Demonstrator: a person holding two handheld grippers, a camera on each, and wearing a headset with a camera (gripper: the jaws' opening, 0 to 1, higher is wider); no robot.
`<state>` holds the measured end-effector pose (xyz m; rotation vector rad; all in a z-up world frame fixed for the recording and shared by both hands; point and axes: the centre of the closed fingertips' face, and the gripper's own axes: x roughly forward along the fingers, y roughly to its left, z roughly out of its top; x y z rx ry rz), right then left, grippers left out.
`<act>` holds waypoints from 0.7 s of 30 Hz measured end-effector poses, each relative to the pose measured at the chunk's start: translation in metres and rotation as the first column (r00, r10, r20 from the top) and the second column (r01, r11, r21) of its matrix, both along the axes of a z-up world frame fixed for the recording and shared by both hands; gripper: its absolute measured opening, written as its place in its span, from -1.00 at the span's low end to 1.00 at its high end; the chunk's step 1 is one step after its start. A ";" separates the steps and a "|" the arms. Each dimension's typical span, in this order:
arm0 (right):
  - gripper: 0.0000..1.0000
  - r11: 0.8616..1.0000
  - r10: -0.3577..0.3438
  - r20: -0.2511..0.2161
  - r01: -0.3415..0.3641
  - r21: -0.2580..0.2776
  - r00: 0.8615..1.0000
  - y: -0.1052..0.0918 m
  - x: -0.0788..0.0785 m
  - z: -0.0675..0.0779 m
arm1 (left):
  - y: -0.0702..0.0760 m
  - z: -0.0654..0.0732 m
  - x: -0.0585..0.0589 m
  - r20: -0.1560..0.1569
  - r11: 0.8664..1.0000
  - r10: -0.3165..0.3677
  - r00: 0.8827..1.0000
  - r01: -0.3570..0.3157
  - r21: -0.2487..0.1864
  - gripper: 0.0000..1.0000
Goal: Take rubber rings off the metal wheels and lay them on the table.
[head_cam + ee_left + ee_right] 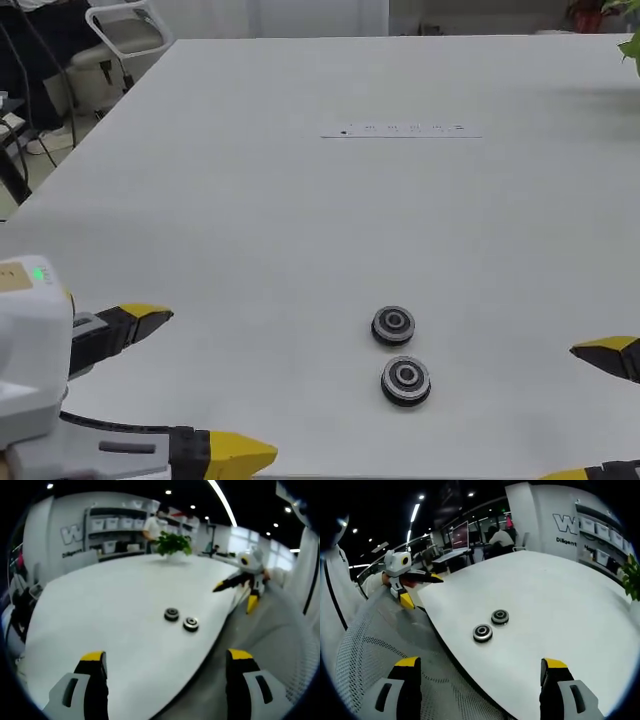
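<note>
Two small metal wheels, each with a black rubber ring around it, lie flat side by side near the white table's front edge: one wheel [393,325] sits further in, the other wheel [405,380] closer to me. Both wheels appear again in the left gripper view [171,613] [190,624] and in the right gripper view [500,616] [482,632]. My left gripper [205,385] hovers at the front left, jaws wide open and holding nothing. My right gripper [595,410] hangs at the front right corner, also open and holding nothing. Neither touches a wheel.
A strip of printed text [400,130] lies mid-table. A potted plant [172,544] stands at the far end. Chairs [125,35] stand beyond the left edge. Shelves with boxes [120,527] and a person [156,522] are in the background.
</note>
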<state>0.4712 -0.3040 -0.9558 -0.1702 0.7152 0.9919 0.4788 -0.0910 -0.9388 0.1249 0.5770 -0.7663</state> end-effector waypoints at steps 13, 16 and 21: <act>0.98 0.999 -0.046 0.002 0.046 0.016 0.999 -0.004 0.006 0.002 | -0.004 -0.003 -0.003 -0.021 1.000 -0.029 0.999 0.029 -0.004 1.00; 0.98 0.999 -0.049 0.001 0.049 0.019 0.999 -0.003 0.006 0.002 | -0.005 -0.003 -0.003 -0.020 0.999 -0.033 0.999 0.033 -0.008 1.00; 0.98 0.998 -0.056 0.002 0.056 0.022 0.998 -0.004 0.007 0.002 | -0.005 -0.002 -0.004 -0.018 0.999 -0.040 0.999 0.040 -0.008 1.00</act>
